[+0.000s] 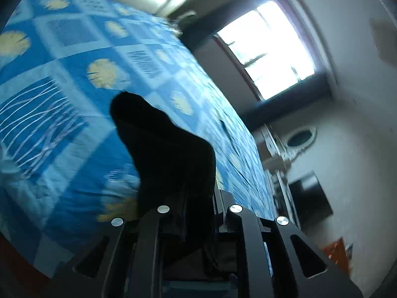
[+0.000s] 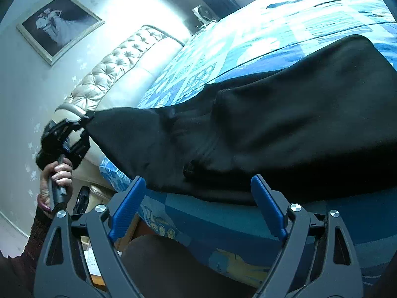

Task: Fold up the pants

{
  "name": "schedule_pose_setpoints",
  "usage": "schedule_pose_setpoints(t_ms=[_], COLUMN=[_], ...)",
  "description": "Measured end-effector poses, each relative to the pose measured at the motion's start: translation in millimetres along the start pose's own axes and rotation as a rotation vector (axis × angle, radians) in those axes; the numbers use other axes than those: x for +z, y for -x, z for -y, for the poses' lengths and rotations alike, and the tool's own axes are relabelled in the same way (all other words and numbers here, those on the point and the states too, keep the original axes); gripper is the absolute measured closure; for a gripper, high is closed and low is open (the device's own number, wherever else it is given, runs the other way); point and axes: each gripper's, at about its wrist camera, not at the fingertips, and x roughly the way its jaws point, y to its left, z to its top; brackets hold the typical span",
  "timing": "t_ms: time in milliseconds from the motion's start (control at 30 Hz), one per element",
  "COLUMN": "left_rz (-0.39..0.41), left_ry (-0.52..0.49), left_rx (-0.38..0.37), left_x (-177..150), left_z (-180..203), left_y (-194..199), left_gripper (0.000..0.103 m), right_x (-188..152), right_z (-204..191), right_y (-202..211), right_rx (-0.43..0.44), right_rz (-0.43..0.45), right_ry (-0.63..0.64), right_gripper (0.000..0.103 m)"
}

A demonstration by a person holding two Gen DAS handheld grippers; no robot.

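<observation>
Black pants [image 2: 285, 129] lie across the blue patterned bed [image 2: 273, 37]. My left gripper [image 2: 85, 120] is shut on one corner of the pants and holds it lifted off the bed at the left. In the left wrist view the black cloth [image 1: 168, 149] runs up from between the closed jaws of the left gripper [image 1: 196, 213]. My right gripper [image 2: 198, 198] is open and empty, its blue pads [image 2: 129, 206] just short of the near edge of the pants.
A tufted headboard [image 2: 111, 74] stands at the bed's far end below a framed picture [image 2: 59, 24]. A window [image 1: 268, 47] and a white wall [image 1: 347, 149] lie beyond the bed's edge. The person's hand [image 2: 58, 176] holds the left gripper's handle.
</observation>
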Motion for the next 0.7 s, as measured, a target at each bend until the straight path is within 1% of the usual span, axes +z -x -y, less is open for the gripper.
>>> schedule_pose_setpoints(t_ms=[100,233,367,500,600,700], left_rz=[-0.038,-0.101,-0.167,-0.230,-0.284,-0.334], left_ry=[-0.069,-0.189,-0.242,-0.319,-0.335,-0.360], left_rx=[-0.025,-0.053,-0.084,-0.068,-0.067,-0.050], left_x=[-9.7,-35.1,-58.6,-87.9,-109.7,-134.8], left_z=[30.3,79.4,104.0,128.6,137.3,141.4], left_y=[-15.5,-41.3,-77.0,-117.6,-150.1,-177.6], left_gripper=[0.088,0.088,0.088,0.088,0.088,0.088], right_x=[0.6,-0.9,-0.1,0.0,1.0,2.2], right_z=[3.0,11.8,26.7,42.3,56.3,62.7], right_y=[6.0,16.5,30.1,45.3,56.9,64.3], right_rx=[0.005,0.017,0.011,0.007,0.013,0.012], right_rz=[0.023,0.066,0.116,0.170,0.206,0.234], right_ry=[-0.020,-0.070,-0.118,-0.176,-0.222,-0.239], right_gripper=[0.016,0.016,0.016,0.016,0.016,0.016])
